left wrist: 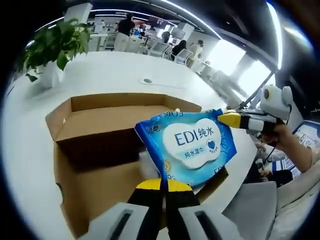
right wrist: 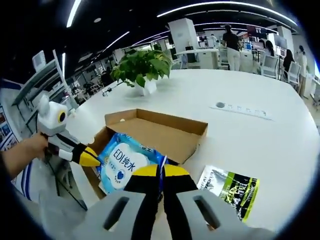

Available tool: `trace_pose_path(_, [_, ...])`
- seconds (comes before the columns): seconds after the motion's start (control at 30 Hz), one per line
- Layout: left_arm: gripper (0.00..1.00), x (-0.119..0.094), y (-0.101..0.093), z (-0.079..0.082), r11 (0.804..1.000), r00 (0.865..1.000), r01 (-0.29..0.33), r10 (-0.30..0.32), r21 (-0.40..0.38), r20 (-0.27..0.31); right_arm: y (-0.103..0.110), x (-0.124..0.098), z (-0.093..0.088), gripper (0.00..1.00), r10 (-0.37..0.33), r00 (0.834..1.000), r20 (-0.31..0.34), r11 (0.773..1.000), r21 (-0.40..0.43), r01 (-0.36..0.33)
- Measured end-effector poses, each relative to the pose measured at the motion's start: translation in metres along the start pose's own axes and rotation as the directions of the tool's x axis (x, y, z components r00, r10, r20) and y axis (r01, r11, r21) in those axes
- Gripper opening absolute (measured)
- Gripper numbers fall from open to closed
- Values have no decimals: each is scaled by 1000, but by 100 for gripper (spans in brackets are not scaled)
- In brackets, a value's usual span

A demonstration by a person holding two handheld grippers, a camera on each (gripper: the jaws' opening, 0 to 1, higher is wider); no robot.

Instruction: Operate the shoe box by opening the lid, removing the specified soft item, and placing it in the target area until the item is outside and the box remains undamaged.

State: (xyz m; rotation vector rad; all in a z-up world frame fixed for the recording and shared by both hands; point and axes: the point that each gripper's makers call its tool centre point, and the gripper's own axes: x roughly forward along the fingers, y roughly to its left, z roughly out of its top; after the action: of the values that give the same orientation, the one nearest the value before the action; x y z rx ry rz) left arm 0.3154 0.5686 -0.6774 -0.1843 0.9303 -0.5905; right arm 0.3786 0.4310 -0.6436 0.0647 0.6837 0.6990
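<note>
An open brown cardboard shoe box [left wrist: 90,127] lies on the white table [left wrist: 115,70], its lid folded back. A blue and white wet-wipes pack [left wrist: 192,145], printed "EDI", is held above the box's inside. My left gripper [left wrist: 162,185] is shut on the pack's near edge. My right gripper [left wrist: 231,119] comes in from the right, held by a hand, and pinches the pack's far corner. In the right gripper view the pack [right wrist: 122,162] hangs over the box [right wrist: 165,127], with my right gripper [right wrist: 160,172] shut on its edge and the left gripper [right wrist: 92,160] at its other side.
A green and black packet [right wrist: 230,187] lies on the table right of the box. A potted plant [right wrist: 142,67] stands beyond the box, and a socket strip [right wrist: 240,110] is set into the table. People and chairs are far behind. The table edge runs close to the box.
</note>
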Motion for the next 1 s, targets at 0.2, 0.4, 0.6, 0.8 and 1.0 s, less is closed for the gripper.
trace_pose_path(0.2, [0, 4, -20, 7, 999, 1000, 22, -22, 23, 3, -13, -17, 1, 0, -13, 1000, 17, 999, 38, 12])
trace_pose_path(0.4, [0, 12, -37, 11, 998, 999, 36, -35, 54, -6, -26, -32, -2, 0, -28, 999, 18, 998, 65, 27])
trace_pose_path(0.6, [0, 20, -52, 17, 996, 999, 54, -53, 70, -9, -39, -46, -3, 0, -46, 999, 30, 995, 91, 43])
trace_pose_path(0.8, [0, 33, -68, 23, 993, 997, 71, -70, 93, -14, -56, -60, -4, 0, -68, 997, 38, 992, 110, 64])
trace_pose_path(1.0, [0, 45, -82, 29, 990, 996, 84, -82, 114, -23, -72, -70, -4, 0, -89, 995, 37, 990, 117, 85])
